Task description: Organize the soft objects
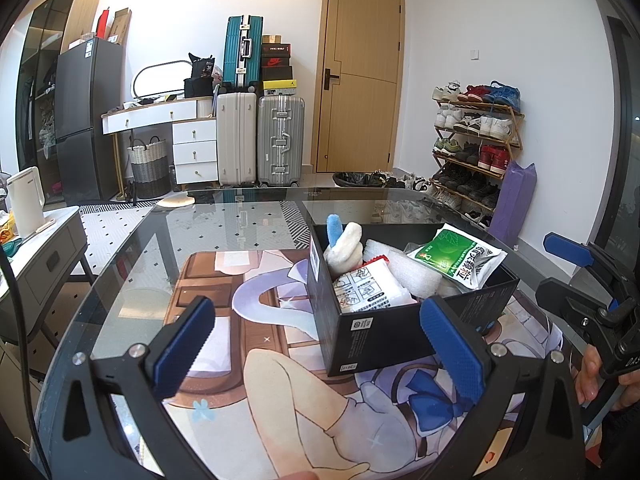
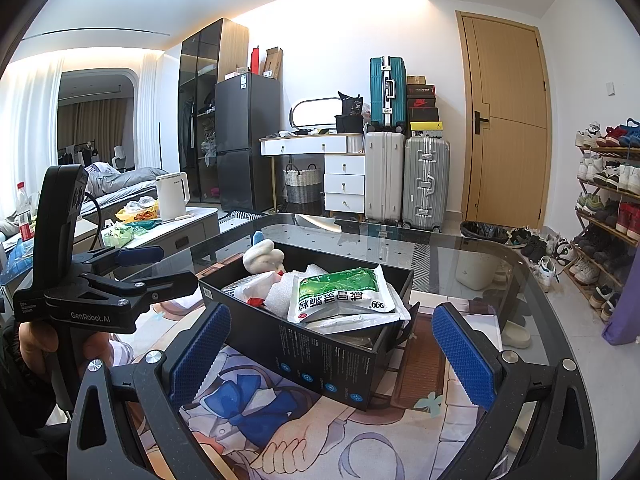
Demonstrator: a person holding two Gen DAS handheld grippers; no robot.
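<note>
A black box (image 1: 380, 332) sits on a printed mat (image 1: 248, 380) that covers part of the glass surface (image 1: 132, 264). The box is open at the top and full of soft things: a white plush toy (image 1: 344, 246) with a blue tip stands at its far end, a green pouch (image 2: 340, 294) lies on top, white foam (image 1: 412, 272) sits under and beside it, and a white packet (image 1: 370, 290) with line drawings leans against the near wall in the left view.

The left tool (image 1: 320, 350) hangs over the mat with its blue pads spread wide and nothing between them; the box stands just beyond its right finger. The right tool (image 2: 334, 352) is likewise released, its pads wide apart, with the near corner of the box showing between them but not touching either pad. Each tool also shows in the other's view, held by a hand (image 2: 44, 344) at the side of the box.

Behind the surface stand suitcases (image 1: 260, 140), a wooden door (image 1: 360, 76) and a shoe rack (image 1: 476, 148).
</note>
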